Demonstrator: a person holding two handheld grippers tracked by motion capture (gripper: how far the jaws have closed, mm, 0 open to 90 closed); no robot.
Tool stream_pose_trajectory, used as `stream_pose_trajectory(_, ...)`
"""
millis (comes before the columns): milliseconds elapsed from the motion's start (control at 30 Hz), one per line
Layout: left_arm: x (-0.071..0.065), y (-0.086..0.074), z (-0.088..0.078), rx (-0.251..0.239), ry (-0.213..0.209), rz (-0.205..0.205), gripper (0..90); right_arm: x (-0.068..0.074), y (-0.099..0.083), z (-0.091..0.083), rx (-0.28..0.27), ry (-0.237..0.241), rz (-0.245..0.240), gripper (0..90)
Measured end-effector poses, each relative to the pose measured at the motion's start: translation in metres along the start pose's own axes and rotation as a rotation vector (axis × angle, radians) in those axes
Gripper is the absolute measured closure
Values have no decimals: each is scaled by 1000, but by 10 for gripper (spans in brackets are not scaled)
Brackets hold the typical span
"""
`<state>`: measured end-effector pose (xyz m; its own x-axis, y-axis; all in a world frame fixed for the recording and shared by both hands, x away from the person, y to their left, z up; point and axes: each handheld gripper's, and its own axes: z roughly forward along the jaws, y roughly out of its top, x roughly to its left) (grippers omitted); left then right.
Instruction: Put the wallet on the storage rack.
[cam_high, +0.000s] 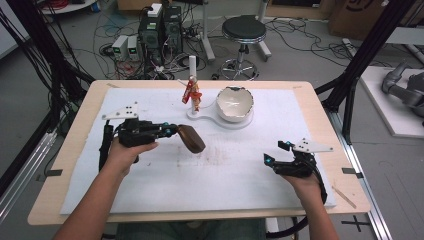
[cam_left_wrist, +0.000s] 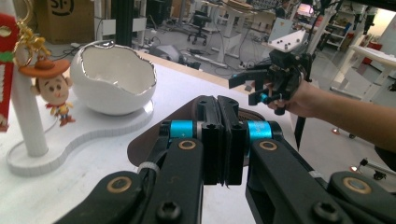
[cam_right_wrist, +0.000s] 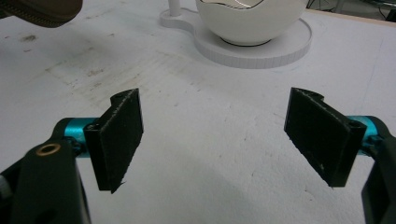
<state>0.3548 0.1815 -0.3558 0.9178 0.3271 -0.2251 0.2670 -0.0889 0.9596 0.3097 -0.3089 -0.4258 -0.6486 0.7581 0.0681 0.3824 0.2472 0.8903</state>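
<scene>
A brown oval pouch (cam_high: 192, 140) (cam_left_wrist: 145, 145) hangs tilted just above the white mat, and my left gripper (cam_high: 175, 131) (cam_left_wrist: 217, 116) is shut on its edge, jaws pressed together. Its corner shows in the right gripper view as well (cam_right_wrist: 42, 9). My right gripper (cam_high: 275, 152) (cam_right_wrist: 217, 135) rests low over the mat at the right, open, with nothing between its pads (cam_right_wrist: 119, 135); the left gripper view shows it farther off (cam_left_wrist: 247, 86). Behind stands a white egg-shaped bowl (cam_high: 234, 104) (cam_left_wrist: 113, 77) (cam_right_wrist: 250, 21) on a white stand (cam_high: 197, 116) (cam_left_wrist: 70, 144) (cam_right_wrist: 261, 51).
The stand's white post (cam_high: 192, 65) carries a cowboy figure keychain (cam_left_wrist: 53, 88) and a red charm (cam_high: 188, 92). The white mat (cam_high: 150, 180) covers a wooden table (cam_high: 75, 150). A black stool (cam_high: 243, 31) and computer cases (cam_high: 160, 30) sit on the floor beyond.
</scene>
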Motion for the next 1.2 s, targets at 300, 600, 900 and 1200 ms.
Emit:
stream_pose_trajectory(300, 12, 26, 34, 6, 1, 12, 883, 1, 0, 0, 2, 3, -2, 199)
stream_pose_trajectory(600, 24, 51, 67, 13, 9, 22, 883, 0, -2, 0, 6, 9, 1, 199)
stream_pose_trajectory(900, 35, 75, 107, 0, 9, 26, 883, -1, -3, -1, -1, 4, 0, 199)
stream_pose_trajectory(1200, 51, 88, 136, -7, 24, 24, 883, -3, -5, -3, -2, 3, 9, 199)
